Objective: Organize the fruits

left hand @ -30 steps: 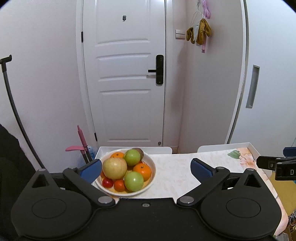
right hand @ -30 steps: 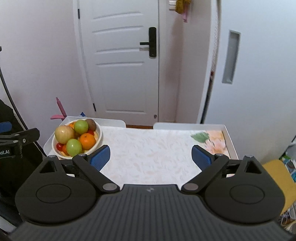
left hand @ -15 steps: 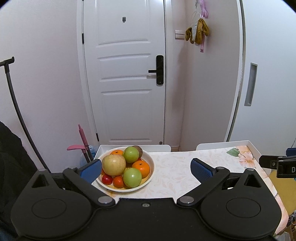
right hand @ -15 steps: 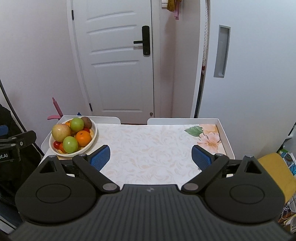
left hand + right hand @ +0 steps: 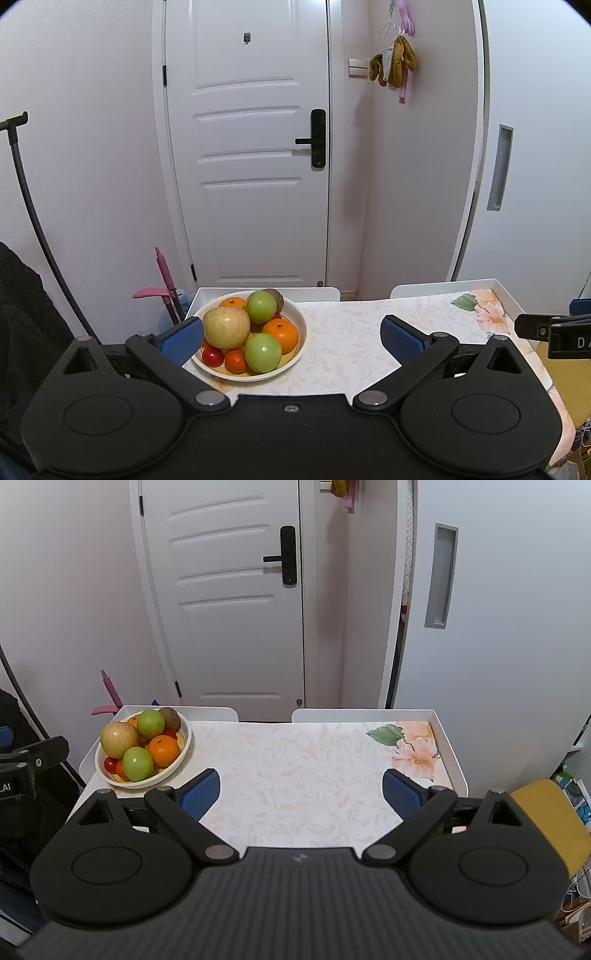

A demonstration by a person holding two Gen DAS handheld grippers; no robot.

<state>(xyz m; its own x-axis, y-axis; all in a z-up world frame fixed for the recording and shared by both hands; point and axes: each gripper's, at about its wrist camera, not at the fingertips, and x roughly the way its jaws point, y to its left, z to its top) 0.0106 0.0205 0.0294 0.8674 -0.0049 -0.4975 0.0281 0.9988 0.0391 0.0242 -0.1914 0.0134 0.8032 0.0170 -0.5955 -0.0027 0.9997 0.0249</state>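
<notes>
1. White door (image 5: 255, 166) and pale walls behind; white tabletop (image 5: 295, 775) with a flowery cloth in front.
2. Left gripper (image 5: 291, 334) and right gripper (image 5: 301, 792): jaws wide apart on both, holding nothing, hanging over the near edge of the tabletop.
3. White bowl (image 5: 300, 325) at the far left corner of the tabletop, all the fruit piled inside. No fruit on the cloth. Fits a tidy-up all done, or a sorting-out yet to come; cannot tell which.
4. Yellow apple (image 5: 226, 326): biggest, likely heaviest, hard and smooth. Best held across its wide middle.
5. Two green fruits (image 5: 263, 352): round, shiny, likely slippery. Hold around the middle, not the top.
6. Two oranges (image 5: 280, 330): bumpy skin, probably easy to hold, a bit squashy.
7. Brown kiwi (image 5: 170, 718) at the back: probably soft, so squeeze gently.
8. Small red tomatoes (image 5: 213, 356) low at the front: tiny, likely easy to squash, tucked under bigger fruit. Could roll if the pile shifts.
</notes>
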